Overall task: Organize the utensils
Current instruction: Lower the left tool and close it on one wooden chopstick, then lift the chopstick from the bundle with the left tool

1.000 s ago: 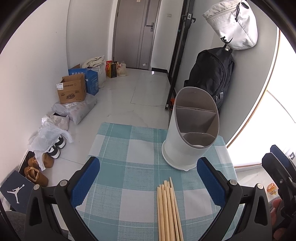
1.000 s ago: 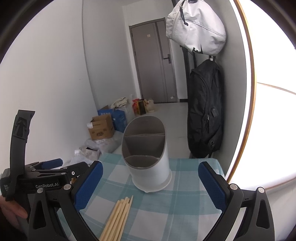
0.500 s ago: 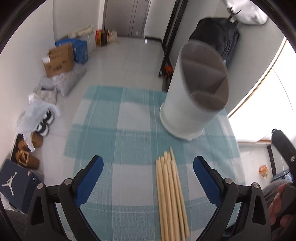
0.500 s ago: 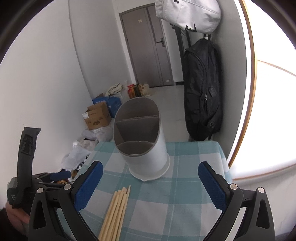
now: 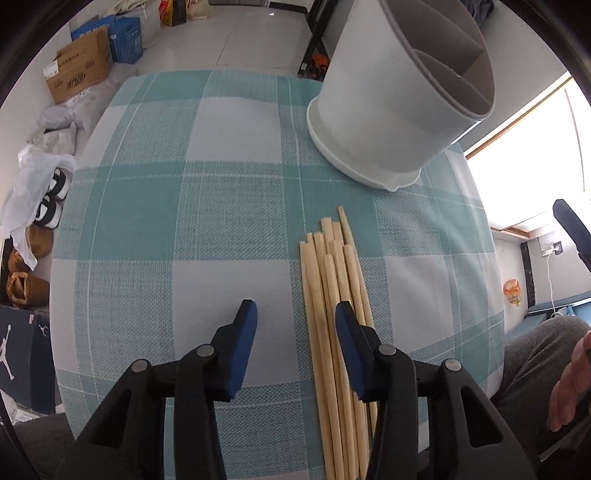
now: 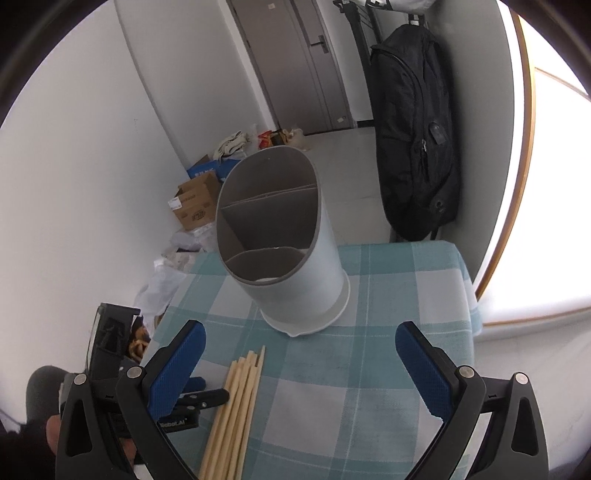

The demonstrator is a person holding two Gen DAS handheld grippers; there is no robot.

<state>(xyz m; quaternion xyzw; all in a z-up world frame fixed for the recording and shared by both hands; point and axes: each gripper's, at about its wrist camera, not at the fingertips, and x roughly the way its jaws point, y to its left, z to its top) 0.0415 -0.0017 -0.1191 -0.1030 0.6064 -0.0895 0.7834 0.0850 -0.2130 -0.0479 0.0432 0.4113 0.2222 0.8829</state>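
Lowered since the earlier frame, the left gripper [image 5: 295, 317] now points down at the chopsticks [image 5: 334, 295], its jaws closing astride the bundle's left sticks but not yet pressing them. Chopsticks lie flat on the cloth [image 5: 177, 206] just short of the holder [image 5: 391, 107]. Right gripper [image 6: 299, 343] hangs near the holder, fingers wide apart, holding nothing.

Walls: white | Floor [image 5: 243, 33]: pale glossy tile | Door [image 6: 295, 62]: grey, upper centre (shut) | Window [image 6: 554, 206]: bright, right edge | Backpack [image 6: 413, 140]: black, hanging upper right

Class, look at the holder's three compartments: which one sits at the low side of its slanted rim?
The curved front compartment of the holder, nearest the chopsticks; the other two lie behind it.
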